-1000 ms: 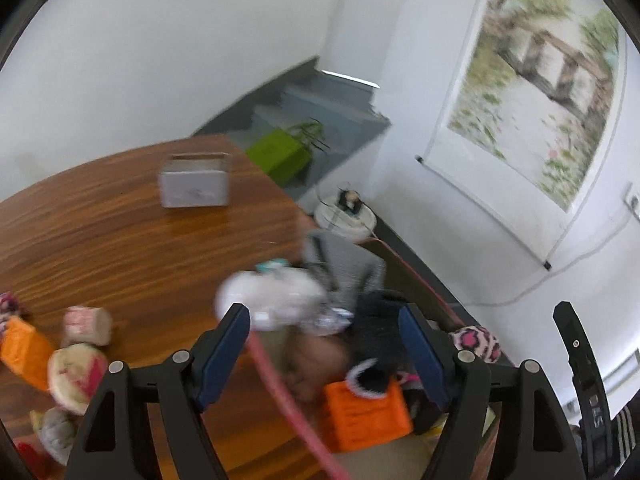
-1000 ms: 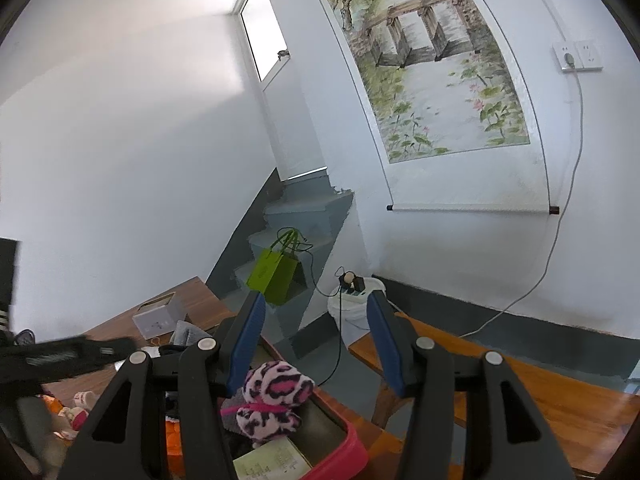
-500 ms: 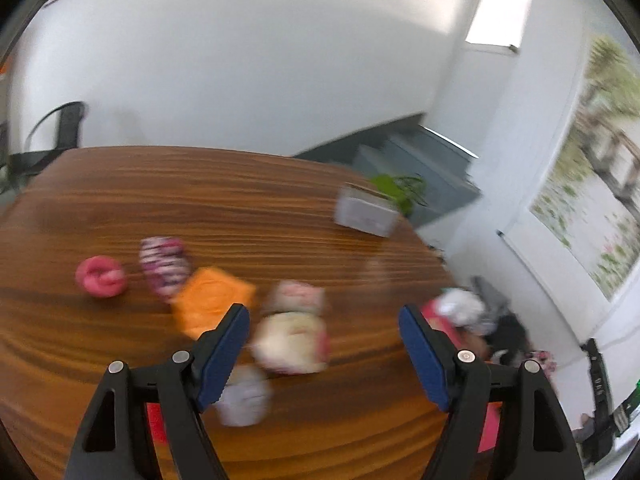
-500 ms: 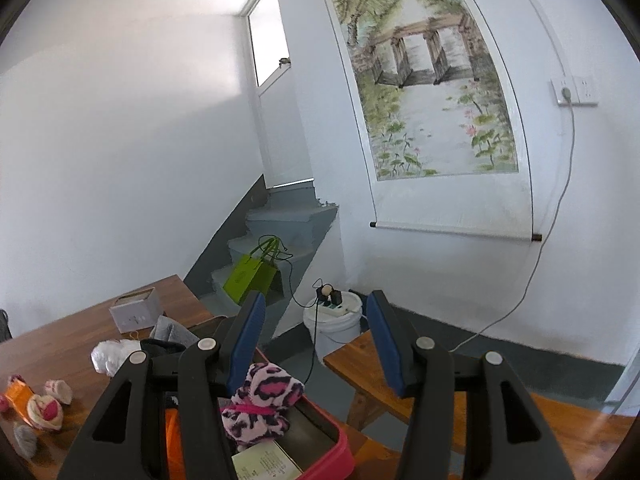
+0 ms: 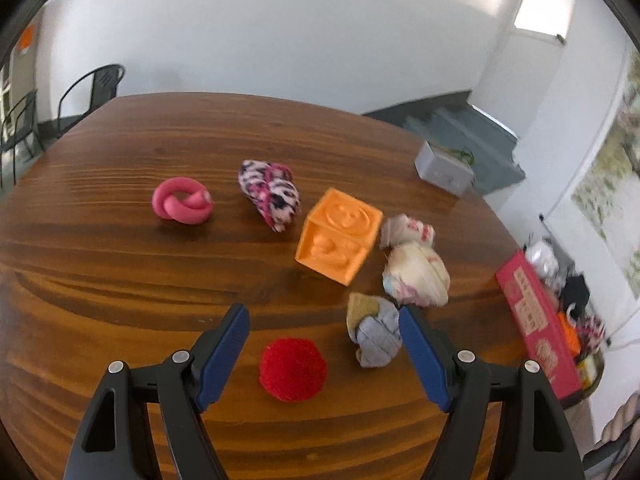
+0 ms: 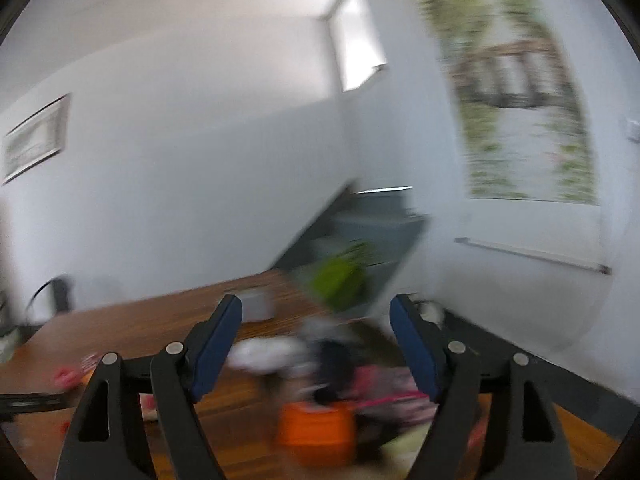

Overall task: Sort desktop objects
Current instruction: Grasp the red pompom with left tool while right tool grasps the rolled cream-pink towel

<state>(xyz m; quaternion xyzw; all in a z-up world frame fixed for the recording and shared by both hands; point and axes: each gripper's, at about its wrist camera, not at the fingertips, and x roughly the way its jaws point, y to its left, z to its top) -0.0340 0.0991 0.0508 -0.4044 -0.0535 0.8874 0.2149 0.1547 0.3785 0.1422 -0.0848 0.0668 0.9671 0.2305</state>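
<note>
1. Counter point(image 5: 120, 264) of dark wood carries the loose things in the left wrist view, all of them sharp except at the right edge.
2. Left claw point(image 5: 324, 352) stands released above the counter, nothing between its blue pads; a red pompom point(image 5: 293, 369) lies in the gap below it, and a grey-and-tan cloth bundle point(image 5: 374, 334) sits just inside the right-hand pad, partly covered by it.
3. Beyond them lie an orange cube point(image 5: 338, 234) with a face pressed into its top, a pink knot point(image 5: 182, 201), a leopard-print sock roll point(image 5: 272, 194), and two pale rolled bundles point(image 5: 414, 274), which touch each other just right of the cube.
4. A small grey box point(image 5: 442, 170) sits near the far right rim of the counter.
5. A red bin point(image 5: 536, 320) stands off the counter's right edge; its contents are blurred and squeezed by the lens, so only white, black and orange shapes can be told.
6. Right claw point(image 6: 316, 344) is opening, with nothing between its pads.
7. Right wrist view is smeared throughout: an orange block point(image 6: 316, 432) and dark and pink shapes below the claw cannot be told apart with any certainty.
8. A green bag point(image 6: 340, 280) and a wall scroll point(image 6: 516, 120) show behind only as streaks.
</note>
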